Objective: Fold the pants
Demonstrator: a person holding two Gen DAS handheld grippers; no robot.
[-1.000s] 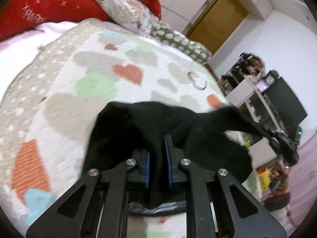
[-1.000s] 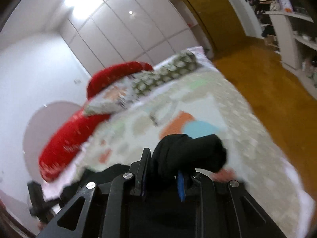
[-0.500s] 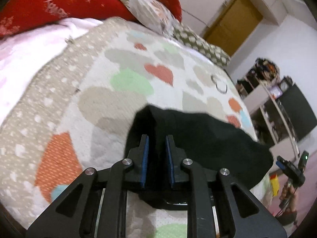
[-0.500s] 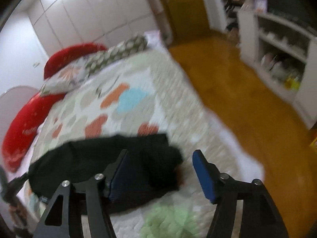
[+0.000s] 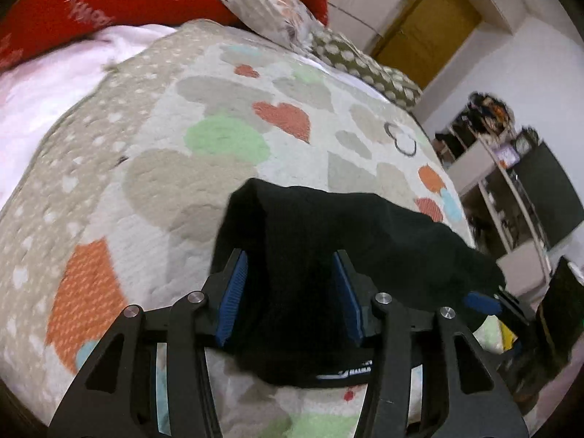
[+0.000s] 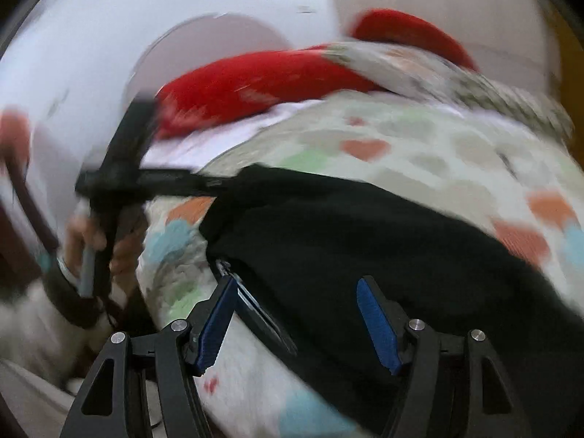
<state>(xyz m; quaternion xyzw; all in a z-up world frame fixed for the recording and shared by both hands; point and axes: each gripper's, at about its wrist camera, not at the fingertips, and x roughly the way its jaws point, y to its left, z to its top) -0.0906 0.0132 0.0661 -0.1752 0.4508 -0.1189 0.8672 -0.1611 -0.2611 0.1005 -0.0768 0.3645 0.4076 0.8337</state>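
Black pants lie folded flat on the heart-patterned bedspread, both grippers' jaws apart.

Your right wrist view is smeared by motion; the red pillows and patterned pillow have no clean edges, and the hand holding the left gripper is a blur; you cannot tell there how its jaws stand. The pants run off that view's right and lower edges; their near hem in the left wrist view sits behind the left gripper's frame. The white lettering on the waistband is too small to read; the shelf clutter is indistinct.
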